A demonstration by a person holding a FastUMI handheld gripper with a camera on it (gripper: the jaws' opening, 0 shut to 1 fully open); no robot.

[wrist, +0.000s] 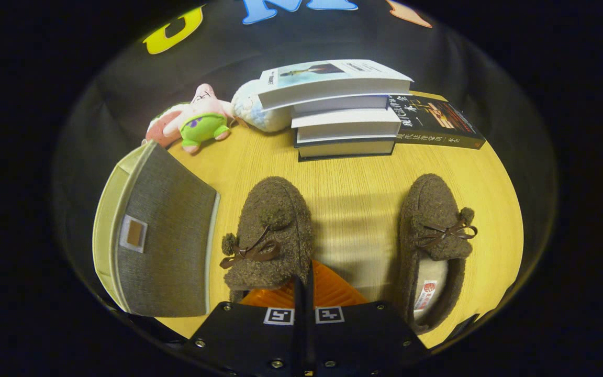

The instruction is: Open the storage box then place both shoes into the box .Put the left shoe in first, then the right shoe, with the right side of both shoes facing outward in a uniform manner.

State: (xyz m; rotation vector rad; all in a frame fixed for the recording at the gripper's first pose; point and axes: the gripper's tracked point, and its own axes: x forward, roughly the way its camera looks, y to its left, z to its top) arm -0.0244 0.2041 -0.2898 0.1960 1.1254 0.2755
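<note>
Gripper (pixel 305 283) fingers pressed together, only a thin seam between them, nothing clamped; tips sit low over the heel end of the left-hand slipper (pixel 268 233), overlapping its rear opening in view, actual contact can't be confirmed.

Both slippers are brown, fuzzy, with a dark bow and a pom-pom, toes pointing away from the gripper; they sit well apart on the wooden table (pixel 354 178) with bare tabletop between them. The right-hand slipper (pixel 432 246) lies just ahead and to the side of the fingers; its pale lining and a small label are visible in the opening.

Storage box (pixel 157 235) sits just beside the left-hand slipper, grey fabric with pale trim, small window patch on the facing panel; the panel looks tilted, lid closed as far as I can tell; the gap between box edge and slipper is narrow.

Clutter beyond the slippers: stack of books (pixel 341 112), top one skewed and overhanging; a dark-covered book (pixel 437 121) flat on the table touching the stack's side; pink plush toy with green shorts (pixel 202 119) near the box's far corner; a white fluffy plush (pixel 252 107) wedged between the pink toy and the book stack; another pinkish plush (pixel 159 128) partly hidden behind the pink toy.

Nothing lies between the fingers and the near slipper.
</note>
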